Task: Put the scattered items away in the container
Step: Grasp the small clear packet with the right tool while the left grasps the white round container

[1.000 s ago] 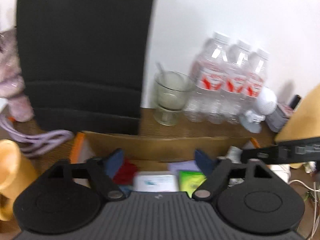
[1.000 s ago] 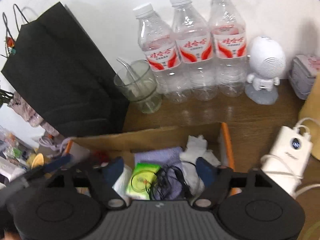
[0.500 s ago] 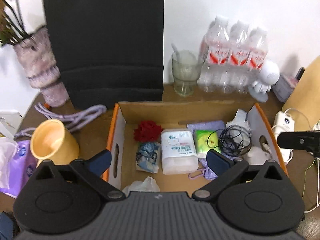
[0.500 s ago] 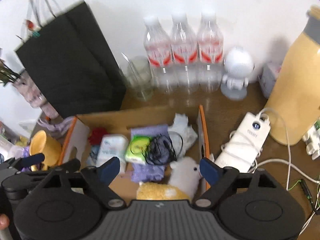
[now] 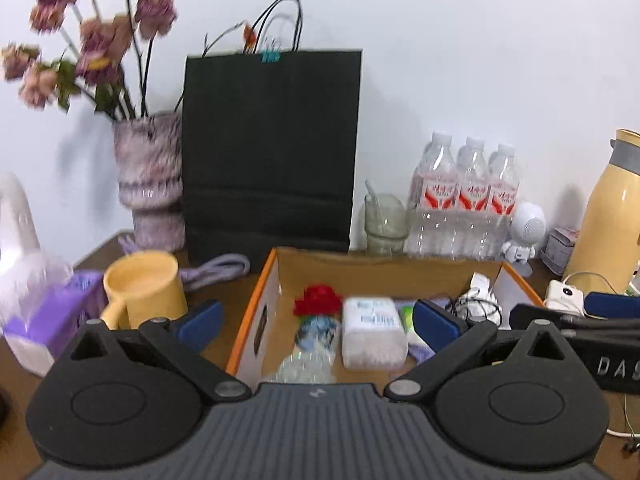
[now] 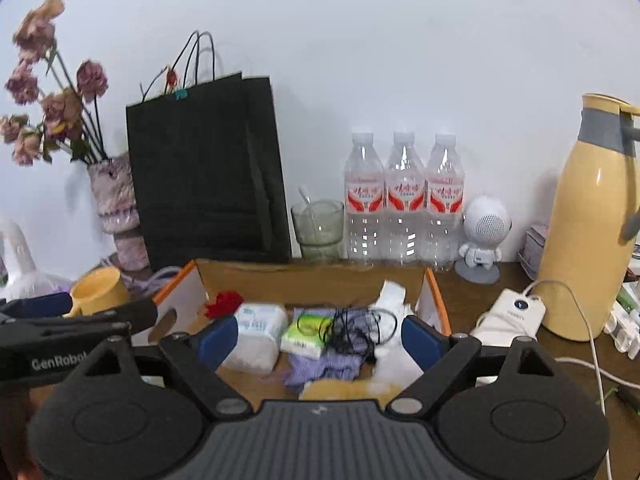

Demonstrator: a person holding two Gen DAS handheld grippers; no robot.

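Your left gripper (image 5: 316, 322) is wide apart and holds nothing. Your right gripper (image 6: 320, 336) is wide apart and empty too. A second ago both were low over the cardboard box (image 5: 276, 280); now both have pulled back and up, so you see the whole table. That looks like the tidy-up is almost done.

The box sits at 12 o'clock from both grippers. Inside it I count one red flower (image 5: 318, 300), one white tissue pack (image 5: 372, 332), one green packet (image 6: 306, 330), one black cable coil (image 6: 360, 328), one purple cloth (image 6: 324, 364) and one crumpled white paper (image 6: 394, 296).

Outside the box, at 10 o'clock in the left view, one yellow mug (image 5: 142, 288) and one purple tissue pack (image 5: 52, 316) wait. At the back stand three water bottles (image 6: 404, 196), one glass cup (image 6: 318, 228) and one black paper bag (image 5: 272, 148).
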